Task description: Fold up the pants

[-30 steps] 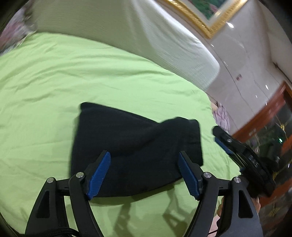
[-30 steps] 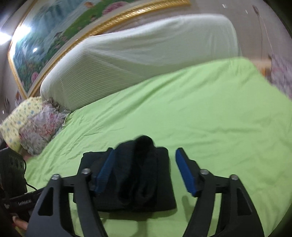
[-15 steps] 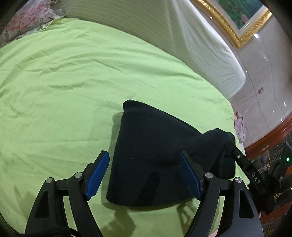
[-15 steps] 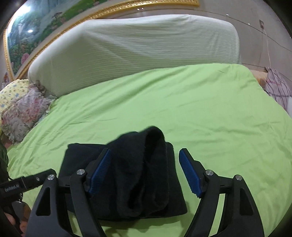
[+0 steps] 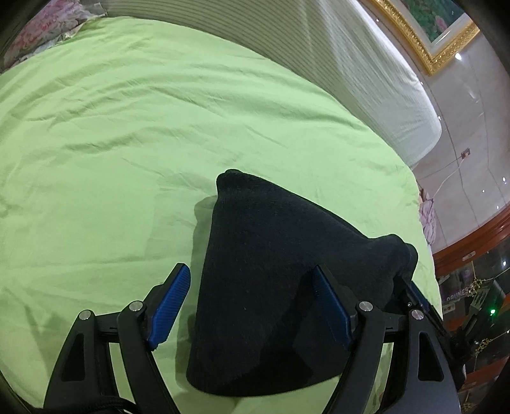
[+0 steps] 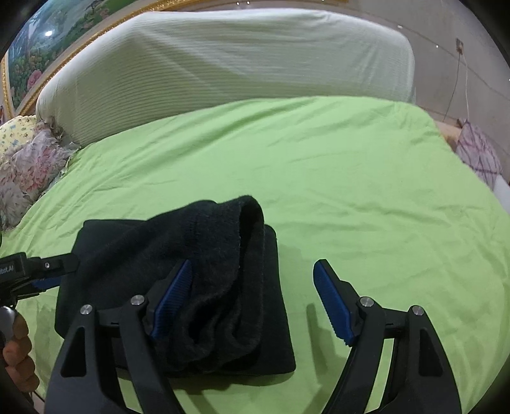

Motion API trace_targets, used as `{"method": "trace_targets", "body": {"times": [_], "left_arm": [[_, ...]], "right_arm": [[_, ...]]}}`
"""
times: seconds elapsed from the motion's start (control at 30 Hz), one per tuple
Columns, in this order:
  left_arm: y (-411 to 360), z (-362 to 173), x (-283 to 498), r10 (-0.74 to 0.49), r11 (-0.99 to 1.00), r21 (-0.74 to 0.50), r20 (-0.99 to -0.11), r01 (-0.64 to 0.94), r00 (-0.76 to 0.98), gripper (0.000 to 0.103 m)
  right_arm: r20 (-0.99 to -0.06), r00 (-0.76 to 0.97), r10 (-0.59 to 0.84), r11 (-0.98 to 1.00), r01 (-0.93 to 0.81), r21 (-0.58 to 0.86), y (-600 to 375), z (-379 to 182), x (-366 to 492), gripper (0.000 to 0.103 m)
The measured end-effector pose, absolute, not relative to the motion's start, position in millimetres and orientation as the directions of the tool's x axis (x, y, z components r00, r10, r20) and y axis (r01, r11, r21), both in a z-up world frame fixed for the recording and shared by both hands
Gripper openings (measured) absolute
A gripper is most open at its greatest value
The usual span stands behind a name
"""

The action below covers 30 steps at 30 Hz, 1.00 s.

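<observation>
Black pants (image 5: 261, 286) lie folded on the green bedsheet (image 5: 127, 127). Left gripper (image 5: 255, 305) and right gripper (image 6: 255, 302) angle down over them, jaws spread, pinching nothing.

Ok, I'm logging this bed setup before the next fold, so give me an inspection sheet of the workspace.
Surface: green sheet, lightly wrinkled.
Job's things: black pants folded into a compact stack, top layer bunched and raised at one end.
Clutter: floral pillows at the bed's edge.
Grippers: left gripper open over the pants; right gripper open, one finger on the fabric.
Cables: white cord on the wall.
Surroundings: covered headboard, gold-framed painting.
</observation>
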<state>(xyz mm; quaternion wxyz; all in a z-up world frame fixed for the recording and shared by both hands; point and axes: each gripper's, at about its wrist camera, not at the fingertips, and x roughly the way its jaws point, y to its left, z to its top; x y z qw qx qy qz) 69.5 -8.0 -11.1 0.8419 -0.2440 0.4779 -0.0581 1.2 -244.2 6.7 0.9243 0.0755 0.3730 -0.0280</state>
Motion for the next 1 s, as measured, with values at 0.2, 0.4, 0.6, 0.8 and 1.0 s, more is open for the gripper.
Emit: {"method": "trace_targets", "body": {"times": [0.2,0.4,0.6,0.8,1.0], "left_arm": [[-9,-23,84,-0.315,0.885,-0.445,-0.788,-0.135,0.53,0.083],[-6,-34,97,-0.308,0.891,-0.434,-0.792,-0.133,0.527,0.086],[-2,-34,99,-0.324,0.883,-0.45,-0.787,-0.13,0.525,0.087],[0,-36,99,-0.327,0.885,-0.449,-0.79,-0.126,0.519,0.088],[1,-32,91,-0.33,0.88,-0.456,-0.79,-0.134,0.516,0.088]], "right_arm": [[-0.688,0.722,0.074,0.967,0.116,0.226,-265,-11,-4,0.078],[-0.689,0.713,0.13,0.945,0.12,0.303,-278,-14,-6,0.079],[-0.692,0.707,0.15,0.933,0.13,0.335,-279,-13,-13,0.079],[-0.691,0.703,0.168,0.926,0.127,0.354,-282,-14,-11,0.079],[-0.654,0.696,0.298,0.874,0.077,0.48,-286,-18,-15,0.071]]}}
